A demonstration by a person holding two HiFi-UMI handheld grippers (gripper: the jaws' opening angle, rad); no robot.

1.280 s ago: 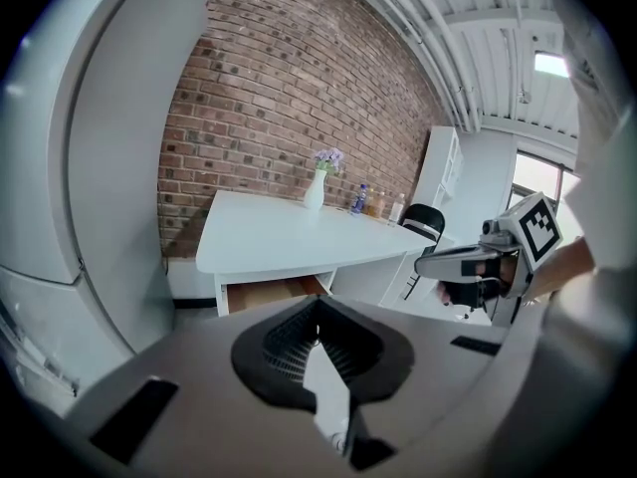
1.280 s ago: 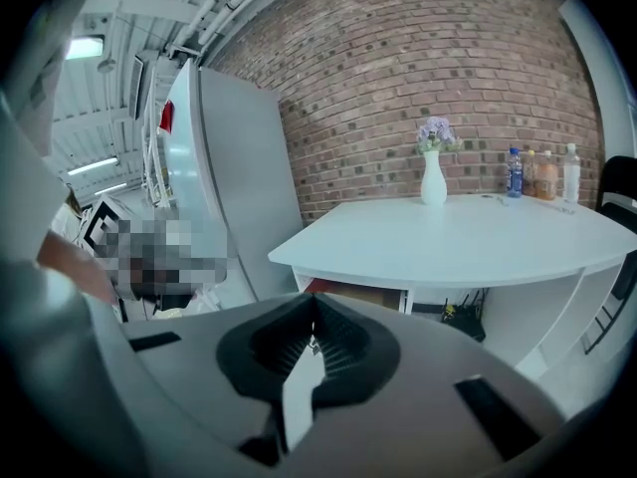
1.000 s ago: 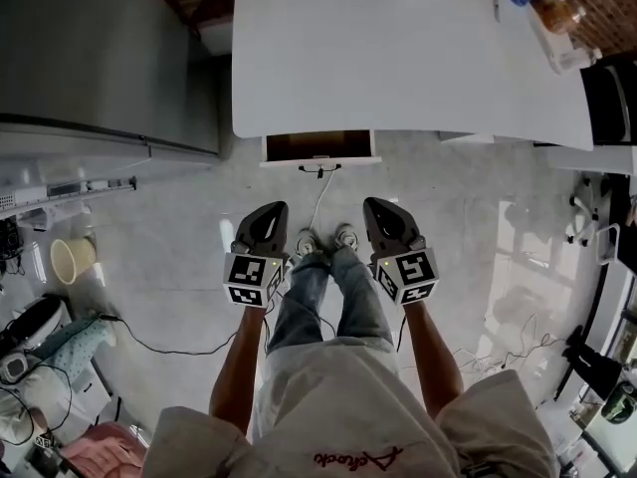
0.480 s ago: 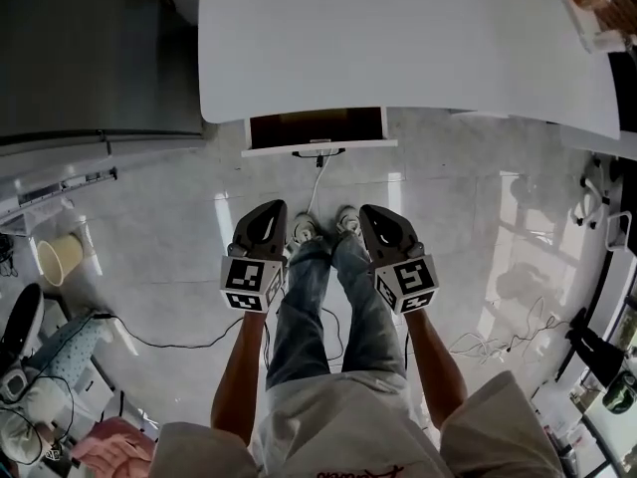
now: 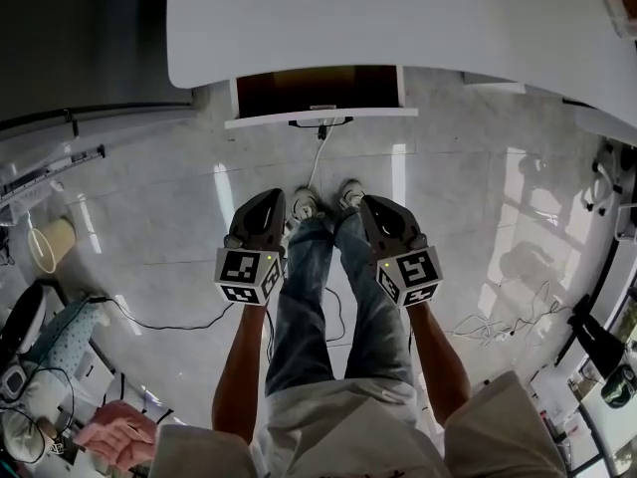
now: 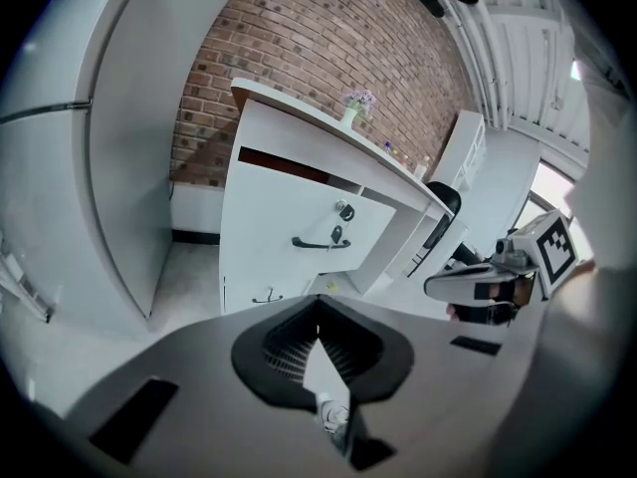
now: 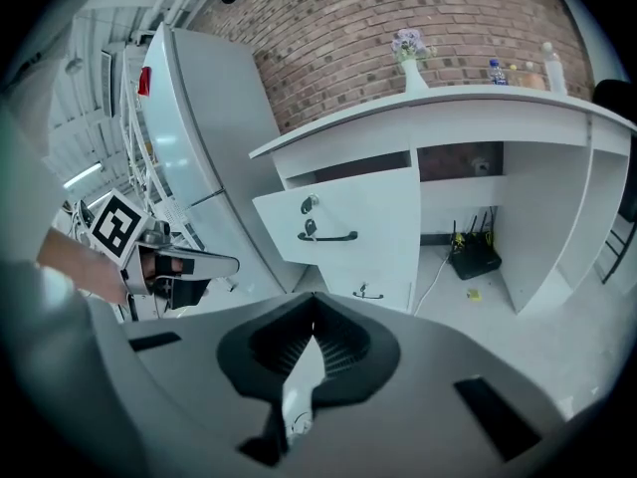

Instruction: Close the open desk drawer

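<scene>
The person is standing on the tiled floor (image 5: 149, 227), holding both tools low in front of the legs. The left gripper (image 5: 267, 202) is pressing its jaws together on nothing, and the right gripper (image 5: 372, 205) is likewise clenched and empty. Both are pointing toward the desk, well apart from it. Past the shoes (image 5: 305, 205), a cable (image 5: 318, 157) is running across the floor. The drawer (image 5: 318, 92) is standing pulled out from under the near edge of the desk (image 5: 398, 18), its dark handle (image 5: 320, 122) facing the person.

Drawer (image 5: 317, 93) under desk (image 5: 398, 18) edge, ahead of left claw (image 5: 269, 203) and right claw (image 5: 372, 208); fridge (image 5: 80, 38), perhaps, leftward.
</scene>
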